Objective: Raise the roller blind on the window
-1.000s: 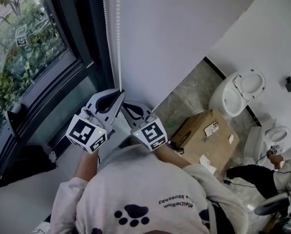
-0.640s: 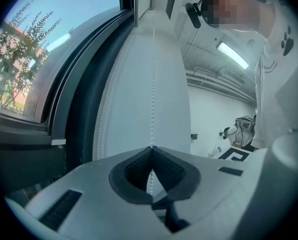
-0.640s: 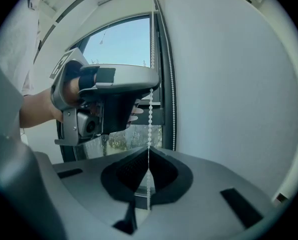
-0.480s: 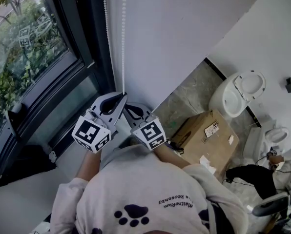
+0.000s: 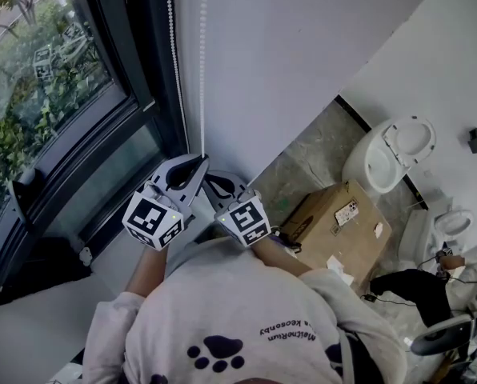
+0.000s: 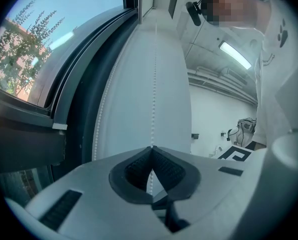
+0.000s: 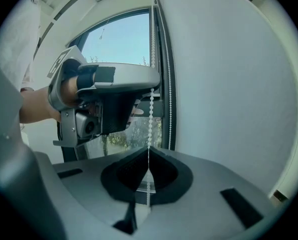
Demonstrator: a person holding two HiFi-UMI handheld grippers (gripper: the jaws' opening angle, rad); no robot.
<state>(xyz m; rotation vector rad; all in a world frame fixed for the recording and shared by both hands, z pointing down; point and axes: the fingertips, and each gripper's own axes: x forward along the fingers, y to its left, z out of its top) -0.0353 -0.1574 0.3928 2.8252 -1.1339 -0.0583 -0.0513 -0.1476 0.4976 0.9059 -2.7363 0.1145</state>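
A white bead chain (image 5: 204, 70) hangs beside the dark-framed window (image 5: 46, 94); its second strand (image 5: 173, 54) runs closer to the frame. My left gripper (image 5: 200, 160) is shut on the chain (image 6: 153, 84), which comes down into its closed tips (image 6: 151, 148). Just below it, my right gripper (image 5: 210, 176) is shut on the same strand (image 7: 150, 109), pinched at its tips (image 7: 149, 150). The right gripper view shows the left gripper (image 7: 153, 83) directly above, with beads strung between the two. The roller blind itself is out of view.
A white wall (image 5: 302, 54) stands right of the chain. On the floor to the right lie a cardboard box (image 5: 334, 222) and two white toilet bowls (image 5: 390, 154) (image 5: 450, 222). A person (image 5: 430, 290) sits at the far right edge.
The left gripper has shifted slightly right and down with the chain, and the held strand has swung right with it. The right gripper has barely moved.
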